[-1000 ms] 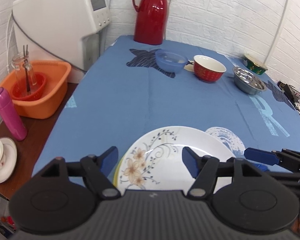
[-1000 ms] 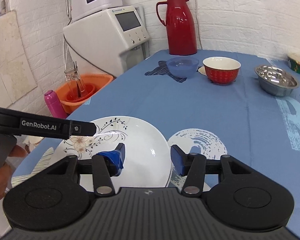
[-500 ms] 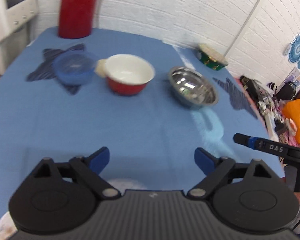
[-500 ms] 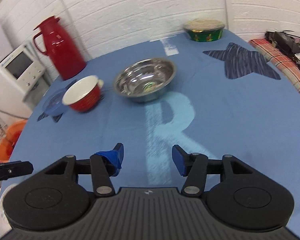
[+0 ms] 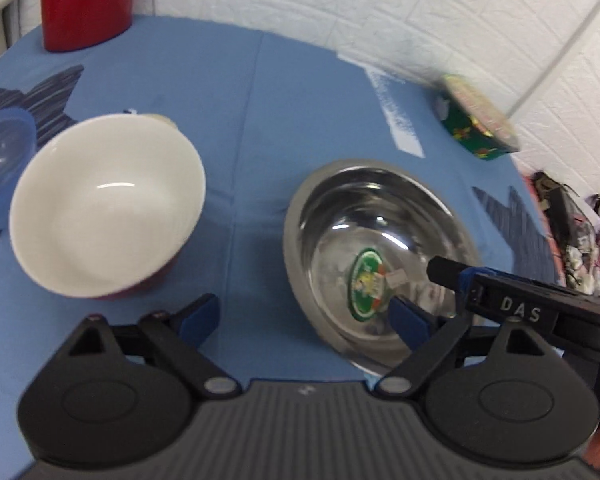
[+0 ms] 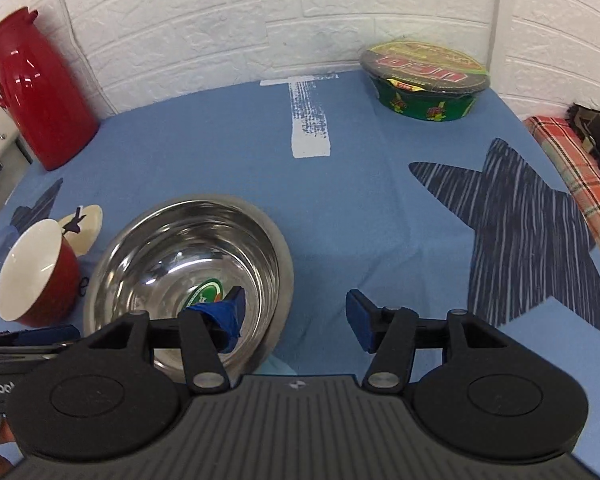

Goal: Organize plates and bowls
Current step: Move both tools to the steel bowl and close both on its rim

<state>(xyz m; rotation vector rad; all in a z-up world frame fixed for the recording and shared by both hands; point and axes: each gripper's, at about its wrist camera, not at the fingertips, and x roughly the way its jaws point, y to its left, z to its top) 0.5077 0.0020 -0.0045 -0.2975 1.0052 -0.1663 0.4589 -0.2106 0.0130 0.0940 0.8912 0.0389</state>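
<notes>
A steel bowl (image 5: 376, 248) with a green sticker inside sits on the blue tablecloth (image 5: 260, 120). My left gripper (image 5: 306, 318) is open, its right finger over the bowl's near rim. A red bowl with a white inside (image 5: 108, 208) stands to the left, a blue bowl (image 5: 0, 152) beyond it at the frame edge. In the right wrist view my right gripper (image 6: 296, 316) is open and straddles the right rim of the steel bowl (image 6: 188, 256), left finger inside it. The red bowl (image 6: 36, 276) is at its left.
A red thermos (image 6: 36, 96) stands at the back left by the brick wall. A green instant-noodle tub (image 6: 424, 80) sits at the back right. A small cream saucer (image 6: 84, 224) lies behind the red bowl. A plaid cloth (image 6: 576, 172) lies off the table's right edge.
Both grippers have moved forward from the flowered plate near the table's front to the steel bowl. Both jaws stand wider open than a second ago.
</notes>
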